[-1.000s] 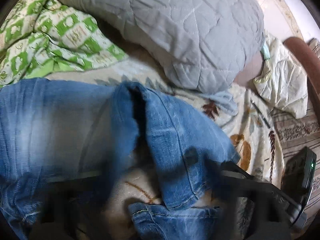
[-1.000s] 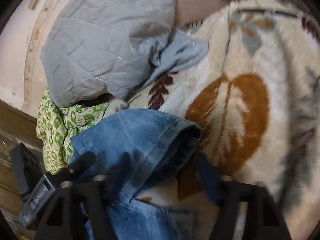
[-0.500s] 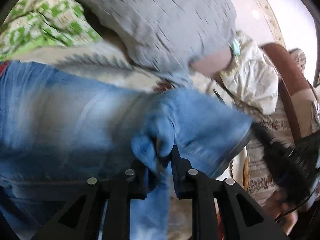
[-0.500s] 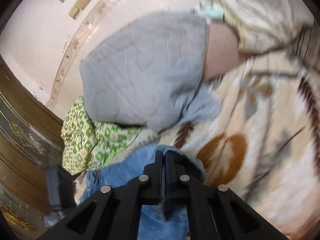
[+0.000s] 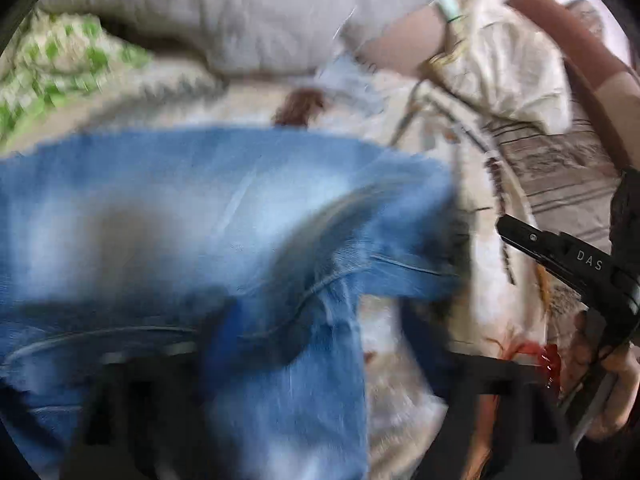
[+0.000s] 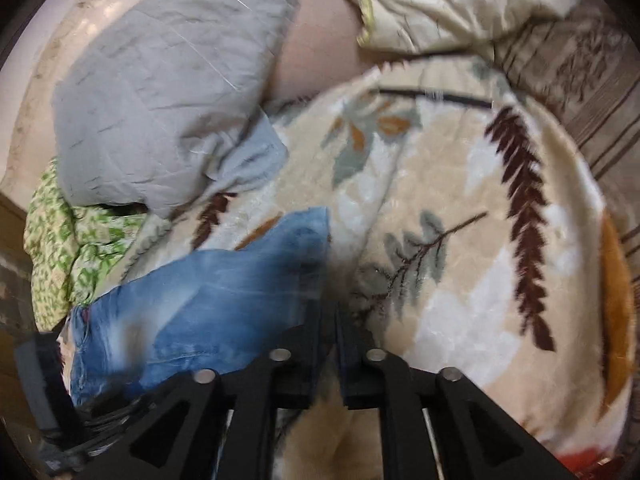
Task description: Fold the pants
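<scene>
Left wrist view is blurring, so the left gripper's (image 5: 304, 360) finger gap is unclear. Blue jeans (image 6: 208, 300) are lying on the leaf-print blanket (image 6: 460, 240), long axis running from 8 toward 1 o'clock. The right gripper (image 6: 328, 320) is showing nearly closed fingers beside the denim edge.

- Heavy motion blur is seen all over the left wrist view; the jeans (image 5: 208, 240) are smeared into soft blue streaks and the left gripper (image 5: 316, 364) is reduced to dark smudges.
- The right wrist view is sharper: the right gripper (image 6: 328, 344) is crisp, with only mild smearing on the blanket (image 6: 460, 240) pattern.
- Soft, even indoor light is given, with a dark shadow tucked under the grey pillow (image 6: 160, 80).
- Fisheye bending and black vignetted corners are found at the edges of both views.
</scene>
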{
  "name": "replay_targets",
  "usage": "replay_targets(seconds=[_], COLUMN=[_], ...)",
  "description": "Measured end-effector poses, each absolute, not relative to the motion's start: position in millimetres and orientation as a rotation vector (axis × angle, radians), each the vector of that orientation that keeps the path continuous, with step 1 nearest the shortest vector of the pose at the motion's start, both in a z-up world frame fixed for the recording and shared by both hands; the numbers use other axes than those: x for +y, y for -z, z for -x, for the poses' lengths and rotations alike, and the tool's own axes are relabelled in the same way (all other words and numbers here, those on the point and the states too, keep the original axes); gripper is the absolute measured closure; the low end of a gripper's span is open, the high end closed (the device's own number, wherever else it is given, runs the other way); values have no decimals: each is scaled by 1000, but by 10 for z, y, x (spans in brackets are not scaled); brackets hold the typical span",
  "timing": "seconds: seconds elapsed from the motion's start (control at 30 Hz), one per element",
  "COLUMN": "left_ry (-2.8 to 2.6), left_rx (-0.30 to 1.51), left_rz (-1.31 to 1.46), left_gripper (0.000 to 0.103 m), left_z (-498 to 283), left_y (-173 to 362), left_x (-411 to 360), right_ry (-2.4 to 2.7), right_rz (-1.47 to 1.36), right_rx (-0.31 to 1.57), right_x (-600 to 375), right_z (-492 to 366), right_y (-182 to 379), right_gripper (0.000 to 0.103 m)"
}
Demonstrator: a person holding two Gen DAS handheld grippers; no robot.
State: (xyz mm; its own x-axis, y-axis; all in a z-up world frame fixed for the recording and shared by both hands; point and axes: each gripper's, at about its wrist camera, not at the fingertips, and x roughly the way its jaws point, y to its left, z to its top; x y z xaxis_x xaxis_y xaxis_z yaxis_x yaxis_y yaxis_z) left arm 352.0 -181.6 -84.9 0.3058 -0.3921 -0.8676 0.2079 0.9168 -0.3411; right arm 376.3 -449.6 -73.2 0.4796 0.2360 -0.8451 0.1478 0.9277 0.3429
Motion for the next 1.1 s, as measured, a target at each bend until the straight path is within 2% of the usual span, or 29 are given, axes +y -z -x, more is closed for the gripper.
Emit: replay_targets(seconds=[0.03, 0.07, 0.2, 0.43, 0.5, 0.57, 0.63, 0.8, 0.83, 0.87, 0.9, 0.93, 1.0, 1.1], left_ry=[386, 388, 452, 479, 502, 527, 529, 564, 562, 559, 565, 585, 592, 637], left_rx=[1143, 1102, 1089, 973, 937, 906, 891, 977, 1001, 1018, 1018, 1045, 1097, 1082], left_rz=[139, 97, -46, -433, -497, -526, -518, -348, -318, -297, -279, -262, -256, -275], left_gripper=[7, 7, 7, 7, 7, 7, 7, 7, 7, 15, 31, 80, 80, 83], left_z=[-3417, -3326, -2999, -2299, -2239, -2254, -2370, -2817, -2910, -2990, -3031, -3058, -3059, -2892], left_y=[689, 573, 359, 450, 490, 507, 547, 741, 800, 855, 889, 930, 971, 879], left_x=[-1760, -1719, -1507, -1273, -1220, -1206, -1210, -1263, -1286, -1306, -1314, -1323, -1315, -1295], right_ry=[-69, -82, -183, -334, -347, -355, -326, -269, -260, -258, -253, -260, -288, -313], right_rz=[-381, -365, -291, -226, -238, -249, -239, -321, -321, -307, -268, -243, -244, -231], right_rx=[1060, 1036, 950, 1053, 1096, 1138, 1163, 1192, 1187, 1178, 1165, 1165, 1160, 1128], right_x=[-4469, -4448, -4280, -3649, -3519, -3375, -3287, -3240, -3226, -3200, -3165, -3137, -3142, -3222], right_z=[-3691, -3598, -3117, -2710, -2735, -2820, -2924, -3258, -3307, -3351, -3384, -3412, -3393, -3243], right_y=[637, 537, 156, 402, 598, 799, 942, 1281, 1313, 1334, 1333, 1326, 1301, 1178], right_gripper=[33, 4, 3, 4, 8, 19, 25, 29, 35, 54, 73, 92, 93, 94])
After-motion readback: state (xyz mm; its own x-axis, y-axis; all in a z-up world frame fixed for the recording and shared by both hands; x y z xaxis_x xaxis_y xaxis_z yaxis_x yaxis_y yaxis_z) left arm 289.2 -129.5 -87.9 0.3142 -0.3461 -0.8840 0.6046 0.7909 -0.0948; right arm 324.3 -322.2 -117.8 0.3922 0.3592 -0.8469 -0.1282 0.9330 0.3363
